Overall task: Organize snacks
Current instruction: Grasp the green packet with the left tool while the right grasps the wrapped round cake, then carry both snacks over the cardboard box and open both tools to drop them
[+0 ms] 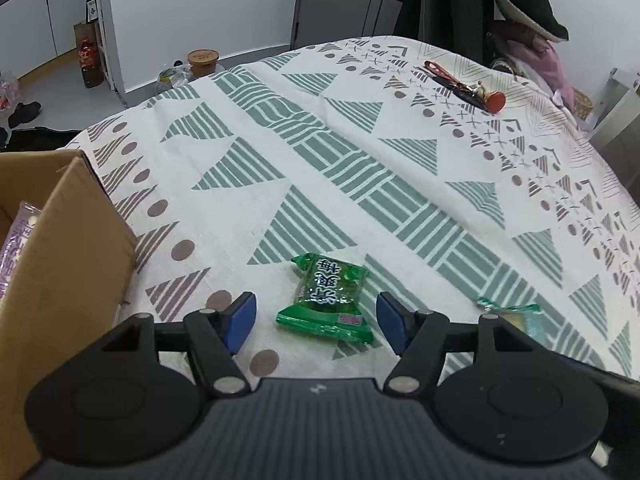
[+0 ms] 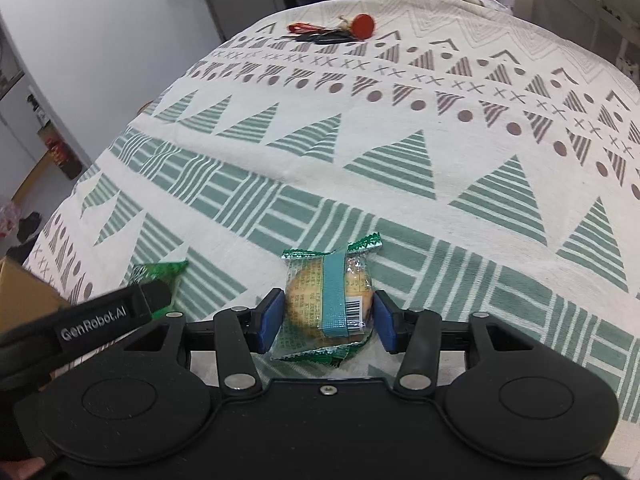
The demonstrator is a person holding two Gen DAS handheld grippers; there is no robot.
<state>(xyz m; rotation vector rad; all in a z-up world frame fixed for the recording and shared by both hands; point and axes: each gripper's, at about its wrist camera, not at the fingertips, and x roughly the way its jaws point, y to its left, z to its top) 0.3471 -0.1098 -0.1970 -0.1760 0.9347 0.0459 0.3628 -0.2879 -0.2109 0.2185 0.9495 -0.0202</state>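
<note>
A green plum-candy packet [image 1: 330, 300] lies flat on the patterned tablecloth [image 1: 360, 140], and my left gripper [image 1: 316, 316] stands open around it, its blue pads well clear of both sides. A clear packet holding a small yellow cake [image 2: 326, 300], with a teal stripe and green ends, sits between the blue pads of my right gripper [image 2: 327, 320], which press against its sides low over the cloth. The cake packet [image 1: 516, 314] also shows at the left wrist view's right edge. The green packet [image 2: 160, 272] peeks out behind the left gripper's body in the right wrist view.
An open cardboard box [image 1: 80, 240] stands at the table's left edge with a purple packet [image 1: 16, 240] inside. A bunch of keys with a red tag [image 1: 464, 88] lies at the far side. Beyond the table are a coat, bottles and a tub on the floor.
</note>
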